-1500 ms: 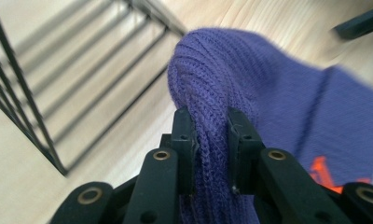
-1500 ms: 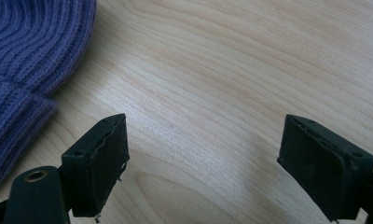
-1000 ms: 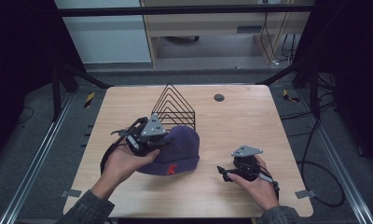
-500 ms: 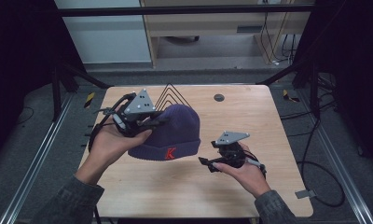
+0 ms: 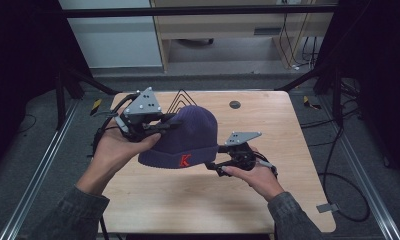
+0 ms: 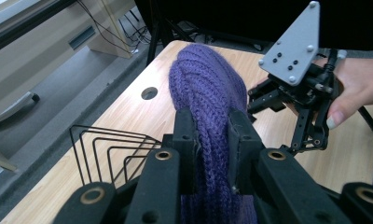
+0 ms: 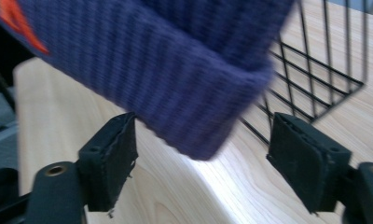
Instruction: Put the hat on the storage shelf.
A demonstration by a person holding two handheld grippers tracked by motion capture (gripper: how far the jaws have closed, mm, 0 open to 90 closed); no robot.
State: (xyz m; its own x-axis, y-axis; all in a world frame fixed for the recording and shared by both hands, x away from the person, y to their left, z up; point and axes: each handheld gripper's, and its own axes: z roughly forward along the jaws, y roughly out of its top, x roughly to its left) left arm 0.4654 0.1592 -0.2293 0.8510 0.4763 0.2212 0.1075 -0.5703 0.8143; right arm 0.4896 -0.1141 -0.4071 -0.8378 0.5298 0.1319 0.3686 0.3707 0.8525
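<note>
A purple knit beanie [image 5: 193, 135] with a red K on its cuff hangs above the table. My left gripper [image 5: 170, 125] is shut on the crown end of the beanie [image 6: 208, 88], knit bunched between its jaws [image 6: 211, 135]. My right gripper [image 5: 215, 165] is open at the cuff's right corner. In the right gripper view the cuff [image 7: 175, 60] hangs just above and between the spread jaws of that gripper [image 7: 205, 140], not touching either pad. The left gripper view shows the right gripper [image 6: 268, 98] beside the beanie.
A black wire rack [image 5: 180, 97] stands on the wooden table [image 5: 268, 120] behind the beanie, close to both grippers [image 7: 315, 60]. A round dark hole [image 5: 234, 104] sits near the table's far edge. Metal rails run along both sides of the table.
The left gripper has lifted the beanie off the table and carried it up and slightly right. The right gripper has moved left and up to the cuff's corner.
</note>
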